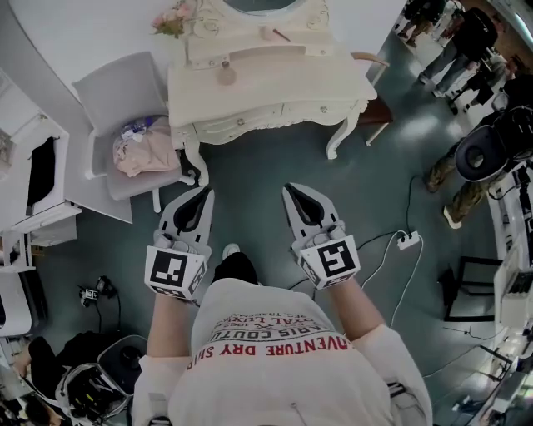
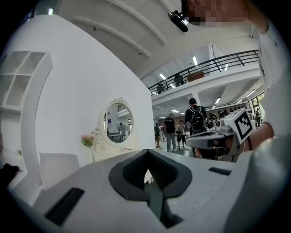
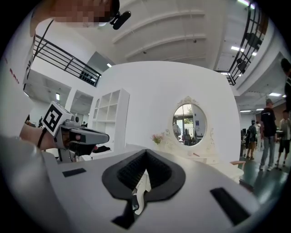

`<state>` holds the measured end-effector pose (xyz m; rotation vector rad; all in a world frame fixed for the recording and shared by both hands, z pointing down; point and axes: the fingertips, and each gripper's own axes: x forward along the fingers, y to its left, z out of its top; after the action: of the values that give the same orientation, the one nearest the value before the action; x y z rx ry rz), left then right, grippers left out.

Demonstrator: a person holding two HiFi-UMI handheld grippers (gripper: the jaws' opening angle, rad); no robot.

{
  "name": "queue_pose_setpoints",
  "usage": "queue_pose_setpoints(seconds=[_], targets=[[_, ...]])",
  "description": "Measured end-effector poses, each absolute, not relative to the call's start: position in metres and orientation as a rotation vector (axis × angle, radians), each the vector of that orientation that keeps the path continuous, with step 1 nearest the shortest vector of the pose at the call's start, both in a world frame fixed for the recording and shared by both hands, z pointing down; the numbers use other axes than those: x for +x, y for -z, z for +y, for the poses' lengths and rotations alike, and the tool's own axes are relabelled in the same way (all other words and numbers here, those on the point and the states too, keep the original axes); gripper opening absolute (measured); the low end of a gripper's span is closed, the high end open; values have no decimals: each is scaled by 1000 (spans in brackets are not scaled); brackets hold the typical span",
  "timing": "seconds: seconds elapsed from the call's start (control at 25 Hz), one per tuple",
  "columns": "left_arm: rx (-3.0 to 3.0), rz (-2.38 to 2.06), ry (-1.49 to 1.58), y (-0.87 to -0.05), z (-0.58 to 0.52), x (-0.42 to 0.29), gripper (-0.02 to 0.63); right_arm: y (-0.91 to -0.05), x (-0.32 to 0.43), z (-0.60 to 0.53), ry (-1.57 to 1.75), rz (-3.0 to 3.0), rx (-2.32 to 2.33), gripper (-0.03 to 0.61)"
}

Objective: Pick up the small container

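Observation:
A small round pinkish container (image 1: 226,76) sits on the cream dressing table (image 1: 283,87), near its left back part. Both grippers hang in the air in front of the table, above the floor and well short of the container. My left gripper (image 1: 206,193) is shut with nothing between its jaws, and in its own view the jaws (image 2: 148,152) meet at the tip. My right gripper (image 1: 287,190) is shut and empty too, its tip (image 3: 145,152) pointing towards the oval mirror (image 3: 189,124). The two gripper views do not show the container clearly.
A grey chair (image 1: 125,87) with pink clothes (image 1: 146,154) stands left of the table. Pink flowers (image 1: 171,21) are at the table's back left. A wooden stool (image 1: 376,108) stands at its right. A white cable and power strip (image 1: 408,241) lie on the floor. People (image 1: 466,42) stand far right.

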<state>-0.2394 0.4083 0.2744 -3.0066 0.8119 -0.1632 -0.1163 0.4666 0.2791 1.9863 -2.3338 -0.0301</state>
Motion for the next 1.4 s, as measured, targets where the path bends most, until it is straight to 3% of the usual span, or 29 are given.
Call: queue_pose_setpoints(seconds=[0.84, 1.4], targets=[[-3089, 651, 118, -280, 40, -124, 6, -283, -12, 99, 25, -2209, 1989, -2], [-3143, 810, 200, -345, -69, -63, 6, -333, 44, -33, -96, -2292, 1824, -2]])
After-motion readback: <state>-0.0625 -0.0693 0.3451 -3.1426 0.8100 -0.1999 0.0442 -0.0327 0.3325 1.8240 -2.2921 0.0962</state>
